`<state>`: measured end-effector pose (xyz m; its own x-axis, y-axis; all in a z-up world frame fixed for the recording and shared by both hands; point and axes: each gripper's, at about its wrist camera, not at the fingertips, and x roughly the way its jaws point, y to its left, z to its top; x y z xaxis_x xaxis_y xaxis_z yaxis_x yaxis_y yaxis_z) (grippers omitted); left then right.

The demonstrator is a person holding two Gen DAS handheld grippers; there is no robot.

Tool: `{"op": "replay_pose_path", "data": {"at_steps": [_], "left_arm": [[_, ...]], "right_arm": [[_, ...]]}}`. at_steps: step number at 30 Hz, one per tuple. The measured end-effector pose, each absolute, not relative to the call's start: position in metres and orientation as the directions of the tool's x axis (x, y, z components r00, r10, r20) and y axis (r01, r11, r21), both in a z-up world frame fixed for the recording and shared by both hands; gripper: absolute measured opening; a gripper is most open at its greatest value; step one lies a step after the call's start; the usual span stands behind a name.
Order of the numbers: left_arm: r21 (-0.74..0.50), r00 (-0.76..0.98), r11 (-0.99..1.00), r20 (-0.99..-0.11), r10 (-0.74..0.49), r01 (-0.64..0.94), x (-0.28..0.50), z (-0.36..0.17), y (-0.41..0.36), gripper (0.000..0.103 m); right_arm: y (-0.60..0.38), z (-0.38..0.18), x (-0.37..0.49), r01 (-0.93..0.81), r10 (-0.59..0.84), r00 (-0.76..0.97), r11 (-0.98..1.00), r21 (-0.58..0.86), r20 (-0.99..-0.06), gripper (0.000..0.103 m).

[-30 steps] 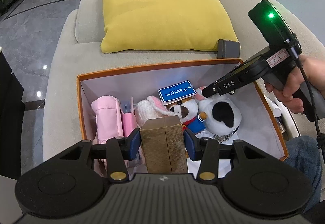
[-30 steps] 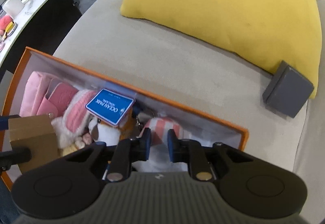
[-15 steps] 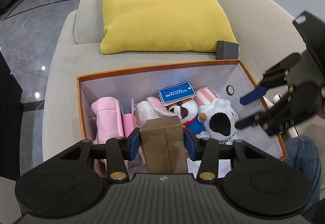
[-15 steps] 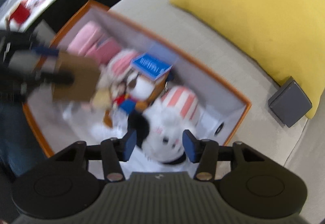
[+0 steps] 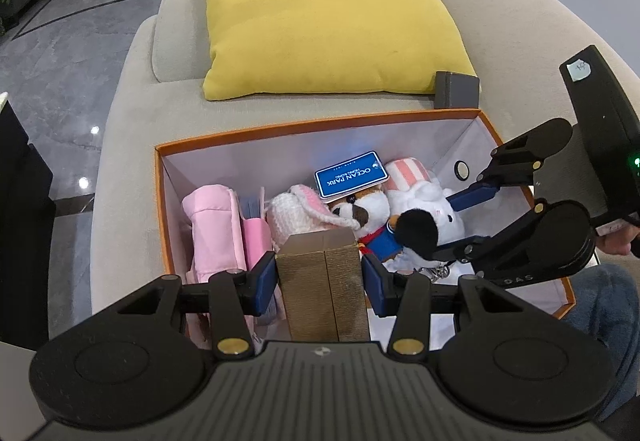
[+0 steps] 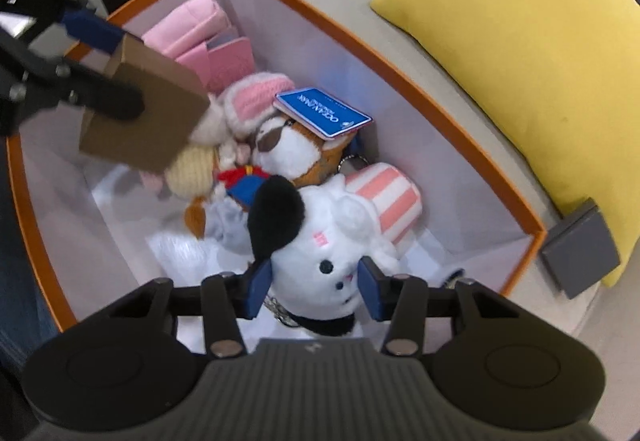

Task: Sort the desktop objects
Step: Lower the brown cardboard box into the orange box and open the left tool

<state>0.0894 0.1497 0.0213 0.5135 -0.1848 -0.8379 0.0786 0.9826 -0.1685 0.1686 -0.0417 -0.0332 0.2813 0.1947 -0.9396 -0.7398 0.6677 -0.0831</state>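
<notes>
While left fingers [image 5: 267,279] clamp gold box [image 5: 324,283], right fingers [image 6: 259,283] closing around white plush [image 6: 320,261].

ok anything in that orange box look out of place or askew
The blue Ocean Park card lies tilted on top of the brown-and-white plush dog's head, perched rather than flat in the orange box. Nothing looks spilled or damaged.

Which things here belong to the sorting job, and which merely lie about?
Job: orange box; gold box in left gripper; white plush between right gripper's closing jaws; dog plush; blue card; pink pouch.
Lying about: yellow cushion; grey block; sofa.
</notes>
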Motion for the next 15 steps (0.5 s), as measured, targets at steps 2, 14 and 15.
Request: {"op": "replay_pose_path", "data": {"at_steps": [2,14,15], "left_arm": [[-0.171,0.511,0.982,-0.839,-0.186,0.077,0.090,0.022,0.150,0.052],[-0.173,0.531,0.983,-0.828,-0.180,0.064,0.085,0.036,0.148,0.052],[-0.173,0.537,0.983,-0.824,-0.181,0.066,0.084,0.040,0.147,0.052]], "right_arm": [[-0.043,-0.034,0.169,-0.736,0.202,0.282,0.672,-0.077,-0.938,0.050],[-0.070,-0.004,0.159,-0.700,0.258,0.345,0.711,-0.064,-0.902,0.056],[-0.074,0.001,0.159,-0.691,0.266,0.356,0.720,-0.061,-0.896,0.057]]}}
